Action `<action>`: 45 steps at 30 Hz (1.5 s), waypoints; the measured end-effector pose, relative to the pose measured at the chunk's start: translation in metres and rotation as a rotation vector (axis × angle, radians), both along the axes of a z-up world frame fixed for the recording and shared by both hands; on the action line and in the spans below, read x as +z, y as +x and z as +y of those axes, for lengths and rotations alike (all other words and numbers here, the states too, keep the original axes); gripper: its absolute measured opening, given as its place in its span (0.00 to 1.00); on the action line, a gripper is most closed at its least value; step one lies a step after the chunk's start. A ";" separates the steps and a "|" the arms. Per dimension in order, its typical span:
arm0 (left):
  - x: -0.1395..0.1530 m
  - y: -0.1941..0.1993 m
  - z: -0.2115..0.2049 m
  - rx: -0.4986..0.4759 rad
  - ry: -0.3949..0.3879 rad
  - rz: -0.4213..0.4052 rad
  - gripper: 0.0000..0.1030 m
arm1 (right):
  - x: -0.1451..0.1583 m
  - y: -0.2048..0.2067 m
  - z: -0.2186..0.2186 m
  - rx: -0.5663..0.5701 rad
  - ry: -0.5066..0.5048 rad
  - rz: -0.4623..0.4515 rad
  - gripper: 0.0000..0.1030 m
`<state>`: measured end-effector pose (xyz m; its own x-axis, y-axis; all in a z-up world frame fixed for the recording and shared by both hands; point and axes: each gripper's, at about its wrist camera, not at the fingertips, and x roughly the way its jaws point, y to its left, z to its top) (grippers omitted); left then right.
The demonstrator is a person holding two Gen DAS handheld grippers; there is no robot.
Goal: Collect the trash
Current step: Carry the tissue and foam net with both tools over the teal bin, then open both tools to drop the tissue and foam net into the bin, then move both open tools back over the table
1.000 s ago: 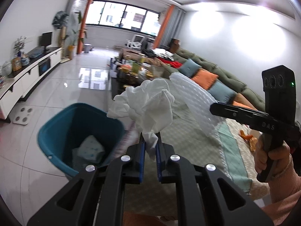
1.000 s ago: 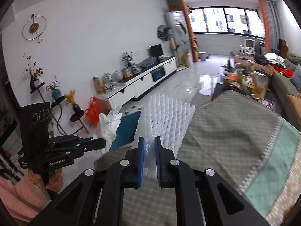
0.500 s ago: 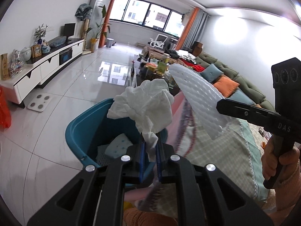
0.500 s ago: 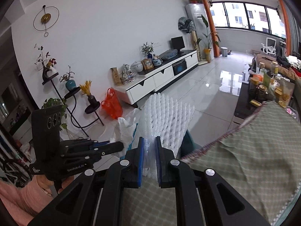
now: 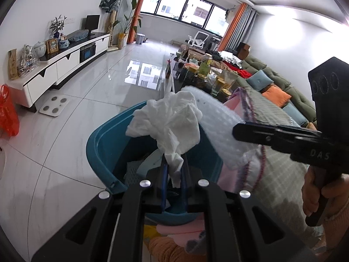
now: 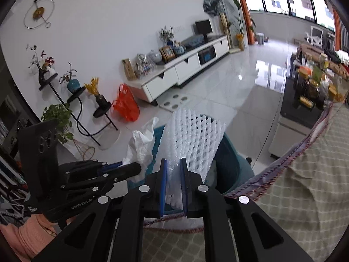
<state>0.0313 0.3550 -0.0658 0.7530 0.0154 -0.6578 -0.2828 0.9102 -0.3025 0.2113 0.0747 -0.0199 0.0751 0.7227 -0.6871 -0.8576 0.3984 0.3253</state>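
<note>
Ahead of me a long white TV cabinet (image 6: 185, 69) against the wall, orange plastic bag (image 6: 126, 107) on the glossy tiled floor (image 5: 91, 100), bathroom scale (image 5: 54, 108) beside it, green sofa (image 5: 274, 83) with orange cushion (image 5: 276, 95), round wall clock (image 6: 39, 14), my checked tablecloth (image 6: 305, 174).

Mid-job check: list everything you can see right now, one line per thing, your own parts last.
tissue: 1, white, crumpled, in left gripper over the bin
foam net: 1, white, in right gripper over the bin
bin: 1, teal, on the floor beside the cloth, trash inside
cloth: 1, green checked, red-fringed, right
bag: 1, orange, floor by the cabinet
cabinet: 1, white, along the left wall
scale: 1, white, on the floor
sofa: 1, green, cushions on it
left gripper: shut on tissue
right gripper: shut on foam net
</note>
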 end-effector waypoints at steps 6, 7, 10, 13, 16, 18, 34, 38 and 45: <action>-0.013 0.011 0.010 0.024 -0.013 0.037 0.13 | -0.015 0.010 0.015 -0.011 -0.051 0.034 0.18; -0.015 0.012 0.011 0.026 -0.019 0.040 0.14 | -0.016 0.012 0.018 -0.015 -0.056 0.042 0.21; -0.020 0.015 0.015 0.037 -0.032 0.049 0.19 | -0.020 0.015 0.021 -0.025 -0.068 0.057 0.26; -0.023 0.016 0.016 0.045 -0.037 0.054 0.28 | -0.022 0.015 0.022 -0.026 -0.078 0.065 0.31; -0.025 0.015 0.014 0.047 -0.035 0.057 0.28 | -0.021 0.017 0.021 -0.032 -0.070 0.077 0.33; -0.025 0.015 0.012 0.050 -0.036 0.055 0.28 | -0.021 0.018 0.018 -0.036 -0.060 0.082 0.39; 0.009 -0.007 -0.019 0.027 0.066 -0.054 0.42 | 0.013 0.002 -0.037 -0.048 0.075 0.025 0.53; 0.032 -0.019 -0.052 -0.045 0.110 -0.132 0.48 | 0.029 -0.010 -0.075 -0.072 0.133 -0.029 0.57; 0.048 -0.024 -0.124 -0.243 0.113 -0.219 0.62 | 0.049 -0.028 -0.166 -0.205 0.197 -0.120 0.63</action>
<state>0.0073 0.2314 -0.0176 0.8668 -0.1183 -0.4844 0.0069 0.9742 -0.2256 0.1834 -0.0910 0.0287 0.3049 0.8025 -0.5129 -0.8029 0.5062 0.3147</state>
